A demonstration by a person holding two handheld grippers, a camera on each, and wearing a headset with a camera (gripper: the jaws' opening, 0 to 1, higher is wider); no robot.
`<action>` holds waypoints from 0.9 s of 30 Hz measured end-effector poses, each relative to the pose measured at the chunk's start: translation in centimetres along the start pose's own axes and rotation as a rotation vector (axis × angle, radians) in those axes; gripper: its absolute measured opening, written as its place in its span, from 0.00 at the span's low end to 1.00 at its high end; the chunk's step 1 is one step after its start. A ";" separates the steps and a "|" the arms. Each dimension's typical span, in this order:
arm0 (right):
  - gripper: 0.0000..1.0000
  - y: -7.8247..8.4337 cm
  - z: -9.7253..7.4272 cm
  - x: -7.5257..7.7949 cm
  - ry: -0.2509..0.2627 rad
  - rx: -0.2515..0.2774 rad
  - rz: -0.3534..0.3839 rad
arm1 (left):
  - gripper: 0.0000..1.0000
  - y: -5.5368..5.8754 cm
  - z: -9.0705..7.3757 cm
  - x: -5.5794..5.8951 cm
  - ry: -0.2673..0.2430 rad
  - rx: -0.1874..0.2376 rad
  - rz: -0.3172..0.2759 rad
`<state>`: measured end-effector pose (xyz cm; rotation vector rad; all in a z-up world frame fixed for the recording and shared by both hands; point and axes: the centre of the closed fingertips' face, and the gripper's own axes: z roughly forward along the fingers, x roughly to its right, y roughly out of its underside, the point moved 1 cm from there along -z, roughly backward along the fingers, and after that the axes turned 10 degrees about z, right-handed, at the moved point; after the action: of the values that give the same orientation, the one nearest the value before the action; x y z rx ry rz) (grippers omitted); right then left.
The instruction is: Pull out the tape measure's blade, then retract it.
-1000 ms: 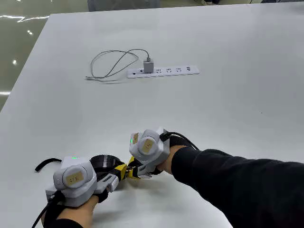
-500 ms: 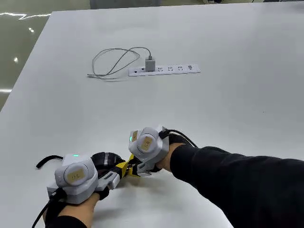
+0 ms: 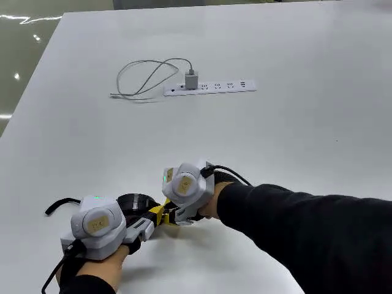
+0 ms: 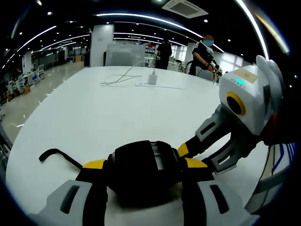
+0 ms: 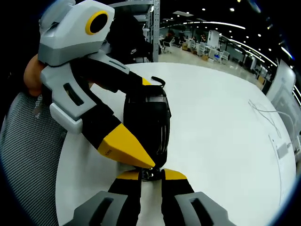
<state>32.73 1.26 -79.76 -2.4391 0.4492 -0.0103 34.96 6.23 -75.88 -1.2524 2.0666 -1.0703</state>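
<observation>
Head view: the bodies of the left claw [image 4: 145, 165] and right claw [image 5: 151, 175] cover most of the tape measure [image 3: 137, 203]. I read the blade tip [image 5: 150, 173] as pinched between the right claw's closed jaws and mostly buried there. Drawn blade length: indeterminate. The strap [image 3: 60, 206] runs behind the left claw, which clamps the case.

White table [image 3: 306, 153], far-side clutter.
Power strip [image 3: 214, 87] at 12 o'clock, charger [image 3: 191, 80] plugged in, cable [image 3: 144, 76] looping toward 11.
</observation>
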 end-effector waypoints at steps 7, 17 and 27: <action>0.17 -0.3 -0.6 0.2 0.007 0.021 0.012 | 0.68 -0.6 -0.1 -0.8 0.008 0.008 0.077; 0.21 -0.7 -2.4 0.2 0.028 0.089 0.065 | 0.86 -0.5 -0.5 -1.7 0.112 0.004 0.107; 0.31 1.5 -5.9 0.9 0.098 0.153 0.160 | 0.99 0.7 -1.4 -1.3 0.280 -0.019 0.289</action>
<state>32.37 -3.71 -76.07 -2.2536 0.6621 -0.0925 34.17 8.05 -75.63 -0.8123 2.3806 -1.1418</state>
